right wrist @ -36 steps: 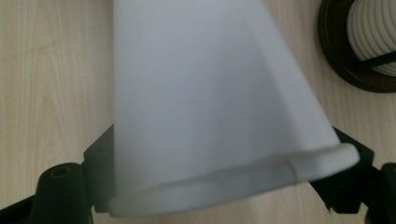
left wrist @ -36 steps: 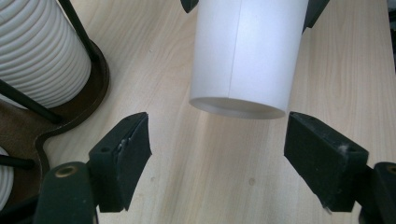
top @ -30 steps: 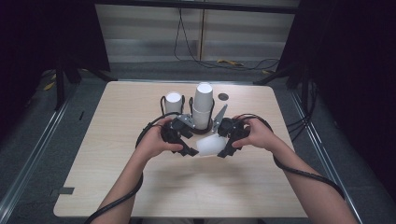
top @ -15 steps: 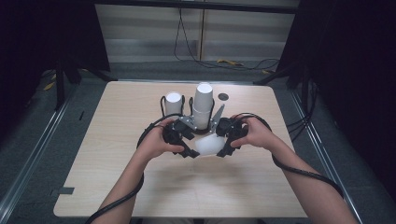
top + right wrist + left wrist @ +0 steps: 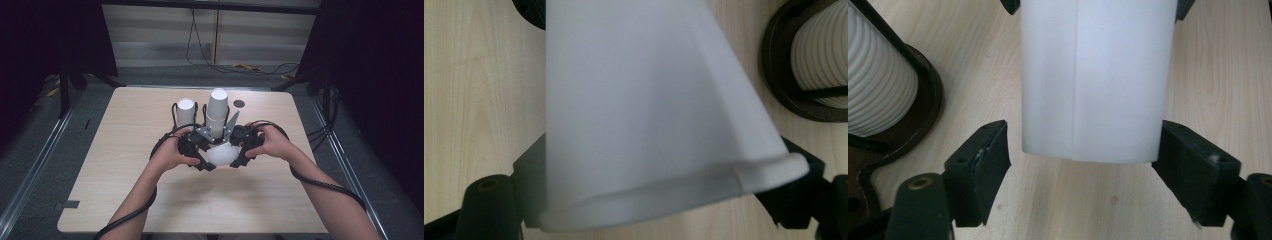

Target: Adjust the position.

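I can read no text, label, brand, number or sign anywhere. The white cup between my two hand-held grippers is plain all round, showing just a seam, and the ribbed cups beside it carry no print either. The bench is bare wood grain with no marking, and the dark disc at its far edge is too small to tell whether anything is written on it.

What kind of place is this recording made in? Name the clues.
Probably a lab or recording studio, not a home: a bare wooden table hemmed by black curtains, cables trailing over the grey floor, and a hand-held gripper rig.
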